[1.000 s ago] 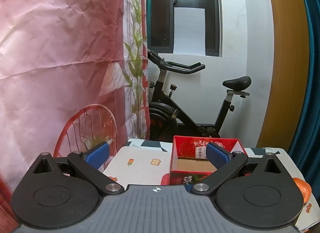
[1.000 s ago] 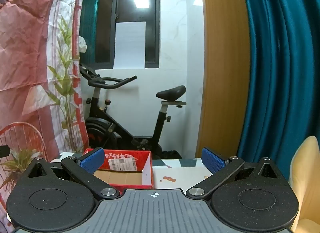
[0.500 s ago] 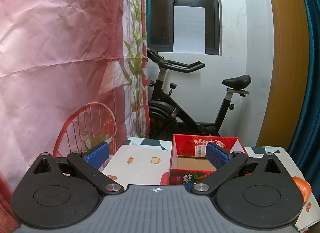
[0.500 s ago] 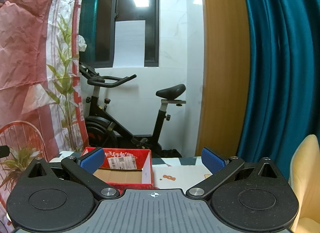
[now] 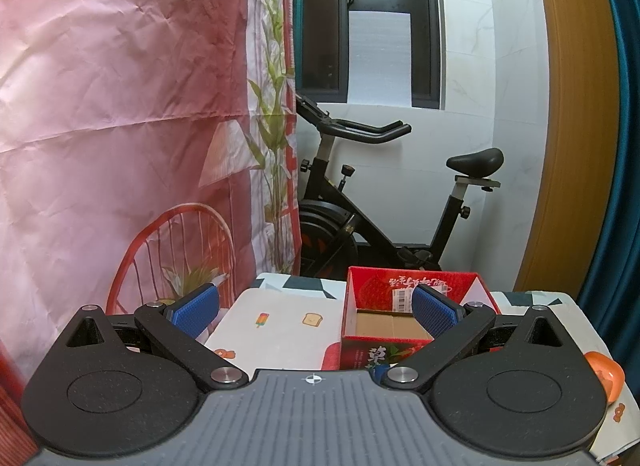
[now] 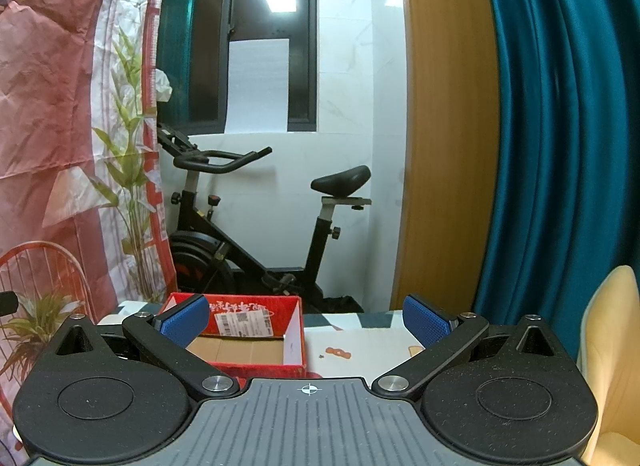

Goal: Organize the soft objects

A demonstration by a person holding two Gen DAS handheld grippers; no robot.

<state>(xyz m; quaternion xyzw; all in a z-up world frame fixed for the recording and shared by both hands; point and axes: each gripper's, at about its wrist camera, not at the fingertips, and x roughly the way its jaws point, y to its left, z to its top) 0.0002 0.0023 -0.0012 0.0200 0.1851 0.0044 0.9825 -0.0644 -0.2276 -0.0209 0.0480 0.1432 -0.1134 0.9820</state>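
An open red cardboard box [image 5: 412, 294] with a bare brown bottom sits on the patterned tablecloth [image 5: 280, 326]; the right wrist view shows the same box [image 6: 256, 330] at lower left. An orange soft object [image 5: 606, 376] lies at the table's right edge, partly hidden by the left gripper's body. My left gripper [image 5: 316, 306] is open and held above the table, its right pad in front of the box. My right gripper [image 6: 306, 320] is open too, with nothing between its fingers.
A black exercise bike [image 5: 380, 205] stands behind the table. A pink printed backdrop [image 5: 120, 105] hangs on the left, a teal curtain [image 6: 560, 125] and wooden panel [image 6: 444, 125] on the right. A yellow chair back [image 6: 612, 346] is at the far right.
Both views have tipped slightly downward, so a little more of the table and the box's inside shows. Both grippers stay open and empty.
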